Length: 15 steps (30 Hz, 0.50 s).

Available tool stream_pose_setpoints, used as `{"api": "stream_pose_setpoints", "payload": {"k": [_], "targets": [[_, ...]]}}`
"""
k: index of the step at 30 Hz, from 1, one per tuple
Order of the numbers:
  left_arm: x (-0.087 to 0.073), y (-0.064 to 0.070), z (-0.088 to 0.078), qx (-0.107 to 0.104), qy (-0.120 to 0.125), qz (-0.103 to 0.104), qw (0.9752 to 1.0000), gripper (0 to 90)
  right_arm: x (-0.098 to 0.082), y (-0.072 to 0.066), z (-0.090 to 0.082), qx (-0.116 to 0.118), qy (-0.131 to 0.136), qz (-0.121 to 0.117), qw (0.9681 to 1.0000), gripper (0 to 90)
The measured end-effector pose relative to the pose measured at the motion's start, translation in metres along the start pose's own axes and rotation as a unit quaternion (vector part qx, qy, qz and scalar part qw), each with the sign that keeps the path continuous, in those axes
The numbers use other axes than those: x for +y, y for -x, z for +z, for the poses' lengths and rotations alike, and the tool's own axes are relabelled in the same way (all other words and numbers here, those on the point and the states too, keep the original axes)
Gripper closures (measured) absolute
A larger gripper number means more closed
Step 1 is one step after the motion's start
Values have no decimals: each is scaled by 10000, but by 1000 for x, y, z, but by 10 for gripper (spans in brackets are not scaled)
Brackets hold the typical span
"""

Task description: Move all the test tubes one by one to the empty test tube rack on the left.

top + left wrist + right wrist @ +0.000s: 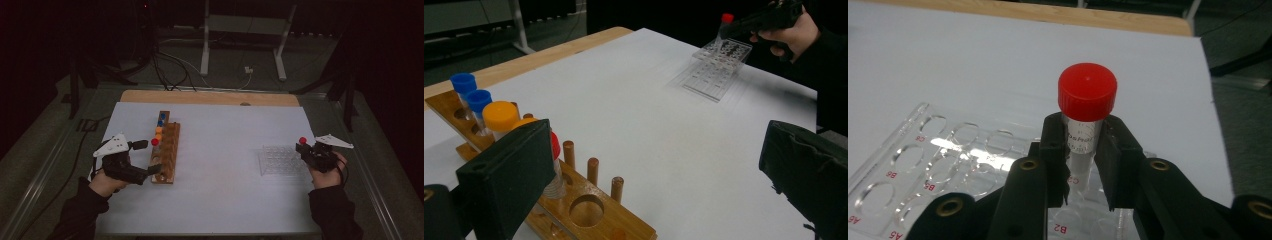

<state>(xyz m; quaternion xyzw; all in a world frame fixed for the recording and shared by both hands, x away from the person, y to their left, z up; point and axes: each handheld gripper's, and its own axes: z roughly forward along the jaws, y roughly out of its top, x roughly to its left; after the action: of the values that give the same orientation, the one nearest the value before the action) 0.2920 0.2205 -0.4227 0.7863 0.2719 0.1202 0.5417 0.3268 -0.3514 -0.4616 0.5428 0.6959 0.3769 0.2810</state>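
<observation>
Between wooden rack (166, 152) and clear rack (280, 160), bare table (220, 150) lies open.

White sheet (220, 165) on wooden table (210, 97). Wooden tube rack (166, 155) on sheet, left side, long axis near to far; capped tubes (160, 127) upright in its far holes. Left gripper (145, 157) just left of rack, jaws either side of red-capped tube (155, 142). Clear plastic well rack (280, 160) on sheet, right side, well apart from wooden rack. Right gripper (306, 150) at clear rack's right edge, clamping second red-capped tube (1087, 107) upright above it.
</observation>
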Motion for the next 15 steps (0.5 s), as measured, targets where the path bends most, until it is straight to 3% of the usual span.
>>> {"api": "stream_pose_setpoints", "payload": {"k": [15], "targets": [[0,-1,0,-77,-21,-48,10000,22,29,-2,-36,24,410,-207,9989,744]]}}
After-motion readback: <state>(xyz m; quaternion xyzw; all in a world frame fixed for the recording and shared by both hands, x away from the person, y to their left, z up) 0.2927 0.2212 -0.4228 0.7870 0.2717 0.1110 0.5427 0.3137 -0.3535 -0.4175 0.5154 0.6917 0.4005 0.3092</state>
